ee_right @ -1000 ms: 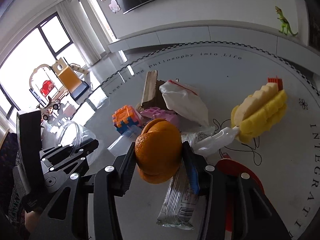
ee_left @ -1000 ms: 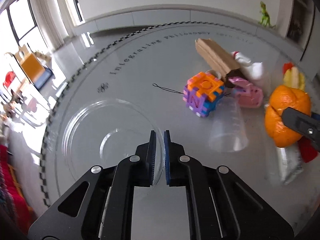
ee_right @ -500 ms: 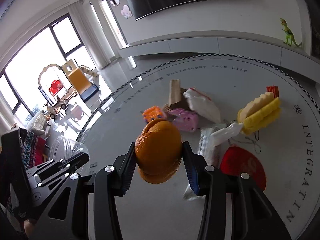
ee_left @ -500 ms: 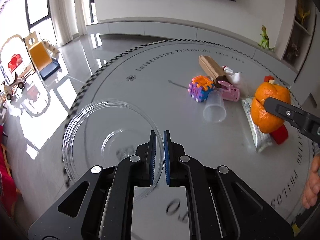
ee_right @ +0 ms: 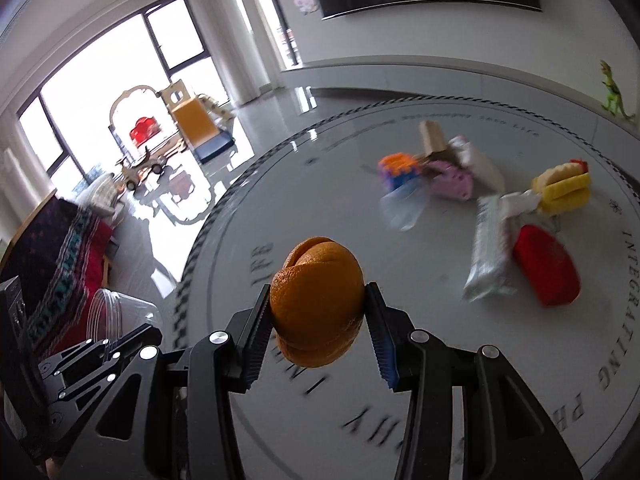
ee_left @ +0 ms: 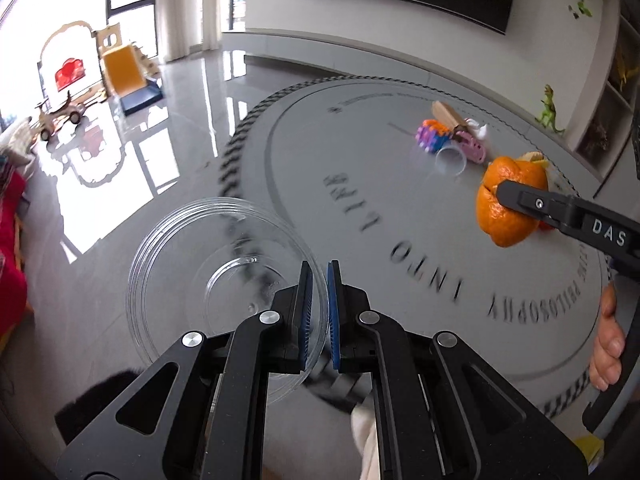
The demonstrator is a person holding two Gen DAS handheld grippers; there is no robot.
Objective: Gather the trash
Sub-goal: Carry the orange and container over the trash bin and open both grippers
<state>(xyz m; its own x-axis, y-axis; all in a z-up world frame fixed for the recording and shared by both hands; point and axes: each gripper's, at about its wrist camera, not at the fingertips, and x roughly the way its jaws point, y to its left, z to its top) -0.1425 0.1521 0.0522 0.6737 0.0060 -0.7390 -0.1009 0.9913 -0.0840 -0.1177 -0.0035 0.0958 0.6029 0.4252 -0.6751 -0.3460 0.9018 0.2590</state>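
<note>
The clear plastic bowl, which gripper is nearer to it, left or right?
Left. The left gripper is shut on the clear plastic bowl, its fingers pinching the rim. The right gripper is apart from it, off to the bowl's right, shut on the orange peel.

- The left gripper (ee_left: 318,312) has drawn back from the litter, and the clear bowl (ee_left: 224,280) pinched at its rim has come with it; the bowl now hangs over the checkered edge of the round worktop (ee_left: 400,280) rather than over its middle.
- The right gripper (ee_right: 318,320) has also pulled back, with the orange peel (ee_right: 316,300) between its fingers lifted clear of the silver wrapper (ee_right: 488,256) and red packet (ee_right: 546,264) that lay right beneath it.
- The toy cube (ee_left: 430,140), paper bag (ee_left: 448,114) and plastic cup (ee_left: 451,160) now look small and far off.
- A bare hand (ee_left: 608,344) on the right gripper's handle has come into the left view.
</note>
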